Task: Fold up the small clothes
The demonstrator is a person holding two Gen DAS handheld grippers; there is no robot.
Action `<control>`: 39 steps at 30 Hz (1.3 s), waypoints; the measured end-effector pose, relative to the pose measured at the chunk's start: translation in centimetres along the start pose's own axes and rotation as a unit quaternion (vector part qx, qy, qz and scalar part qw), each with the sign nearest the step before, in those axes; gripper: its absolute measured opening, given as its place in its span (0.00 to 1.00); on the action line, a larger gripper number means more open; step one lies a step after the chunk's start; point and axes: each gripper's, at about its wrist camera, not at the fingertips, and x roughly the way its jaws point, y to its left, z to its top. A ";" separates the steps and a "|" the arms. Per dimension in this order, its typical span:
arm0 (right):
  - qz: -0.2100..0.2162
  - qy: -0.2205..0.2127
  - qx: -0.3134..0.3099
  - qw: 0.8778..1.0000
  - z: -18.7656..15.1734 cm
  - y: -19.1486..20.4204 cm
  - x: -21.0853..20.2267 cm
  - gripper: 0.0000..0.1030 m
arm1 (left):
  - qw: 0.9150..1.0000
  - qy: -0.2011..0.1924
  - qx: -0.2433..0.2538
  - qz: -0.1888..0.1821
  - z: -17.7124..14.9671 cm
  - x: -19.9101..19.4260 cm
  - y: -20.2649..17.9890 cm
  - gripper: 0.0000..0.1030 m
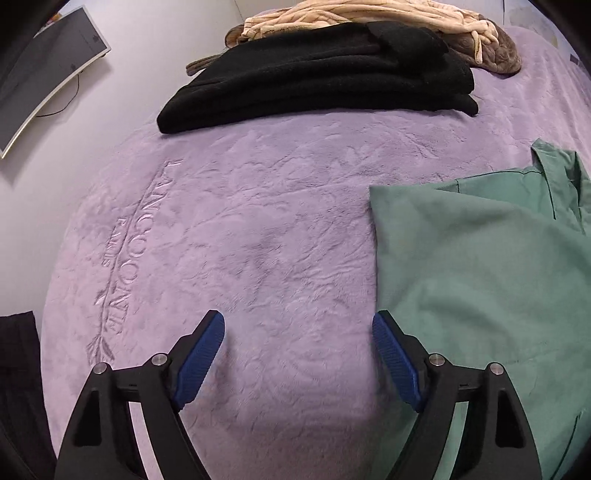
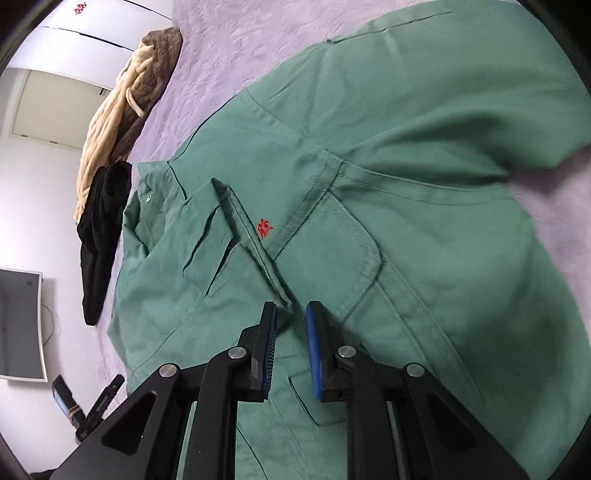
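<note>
Tools: left tool (image 1: 298,326) wide, empty over purple blanket (image 1: 258,240) | right tool (image 2: 291,309) narrow, gap empty above green shirt (image 2: 406,184)

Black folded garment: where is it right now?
In the left wrist view the black folded garment lies at the far end of the purple blanket, top centre, in front of the beige-and-brown bundle and left of the green shirt.
</note>
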 end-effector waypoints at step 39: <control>0.024 0.028 0.077 0.996 -1.5 -11.0 -9.1 0.51 | 0.988 0.095 0.081 -0.090 -9.1 -11.6 -16.5 0.88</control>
